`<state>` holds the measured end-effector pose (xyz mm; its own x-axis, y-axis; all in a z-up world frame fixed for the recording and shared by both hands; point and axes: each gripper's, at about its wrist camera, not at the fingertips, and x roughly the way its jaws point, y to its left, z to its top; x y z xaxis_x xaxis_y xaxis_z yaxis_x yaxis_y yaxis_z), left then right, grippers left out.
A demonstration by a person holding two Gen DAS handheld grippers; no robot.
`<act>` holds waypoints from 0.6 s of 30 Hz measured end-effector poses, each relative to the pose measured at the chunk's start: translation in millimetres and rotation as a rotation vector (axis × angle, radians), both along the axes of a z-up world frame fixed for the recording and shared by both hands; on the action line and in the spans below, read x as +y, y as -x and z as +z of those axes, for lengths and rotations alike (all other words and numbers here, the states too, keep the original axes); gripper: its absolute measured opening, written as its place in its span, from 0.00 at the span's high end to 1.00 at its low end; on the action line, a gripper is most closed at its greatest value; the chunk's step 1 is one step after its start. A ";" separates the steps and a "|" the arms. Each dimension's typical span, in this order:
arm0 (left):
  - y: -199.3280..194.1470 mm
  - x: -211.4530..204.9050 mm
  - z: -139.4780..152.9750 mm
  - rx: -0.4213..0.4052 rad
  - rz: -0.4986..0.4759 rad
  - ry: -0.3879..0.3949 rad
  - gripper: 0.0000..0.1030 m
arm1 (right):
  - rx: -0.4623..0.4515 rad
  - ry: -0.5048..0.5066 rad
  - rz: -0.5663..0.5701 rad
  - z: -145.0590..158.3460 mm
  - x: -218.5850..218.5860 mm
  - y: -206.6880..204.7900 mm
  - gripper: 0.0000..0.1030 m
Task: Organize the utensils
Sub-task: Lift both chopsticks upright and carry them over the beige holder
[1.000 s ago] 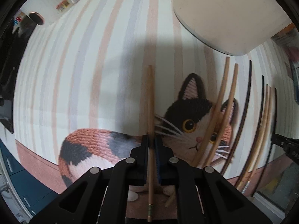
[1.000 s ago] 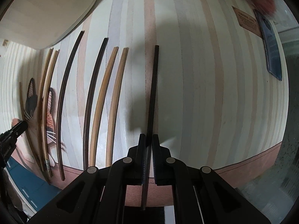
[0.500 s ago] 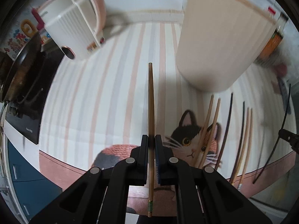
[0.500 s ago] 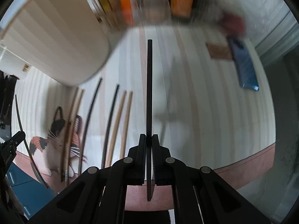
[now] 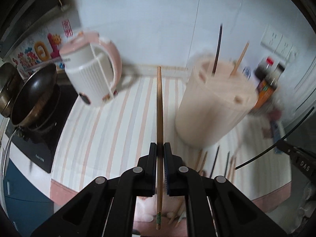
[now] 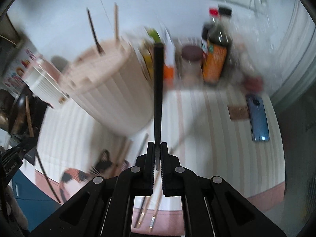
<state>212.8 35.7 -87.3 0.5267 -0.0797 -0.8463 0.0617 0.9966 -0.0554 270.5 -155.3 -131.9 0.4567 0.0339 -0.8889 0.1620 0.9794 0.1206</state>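
My left gripper is shut on a light wooden chopstick, held in the air and pointing forward. My right gripper is shut on a black chopstick, also lifted clear of the mat. A tall beige ribbed utensil holder stands ahead on the striped cat mat, with one black and one wooden chopstick standing in its slotted top; it also shows in the right wrist view. Several more chopsticks lie on the mat below the holder. The right gripper with its black chopstick shows at the left view's right edge.
A pink-and-white kettle stands at the back left, with a black pan on a stove beside it. Sauce bottles and jars line the back wall. A blue phone lies on the mat at the right.
Both grippers have risen and tilted up from the mat, each carrying its chopstick. The holder's top and the back wall have come into view.
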 end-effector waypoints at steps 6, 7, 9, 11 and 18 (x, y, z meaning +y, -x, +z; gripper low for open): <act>-9.0 -0.3 53.6 -0.110 0.002 0.048 0.96 | -0.094 -0.027 0.030 49.5 5.2 -10.2 0.95; -10.3 -1.7 64.5 -0.131 -0.001 0.062 0.96 | -0.109 -0.032 0.033 57.3 4.8 -11.3 0.95; -12.9 -4.8 83.7 -0.171 -0.010 0.087 0.96 | -0.133 -0.050 0.044 75.4 2.6 -14.5 0.95; -15.8 -9.4 104.3 -0.216 -0.021 0.113 0.96 | -0.153 -0.059 0.053 91.0 1.0 -15.4 0.95; -46.5 -28.2 157.5 -0.337 -0.043 0.183 0.96 | -0.222 -0.094 0.096 155.1 -6.4 -30.2 0.95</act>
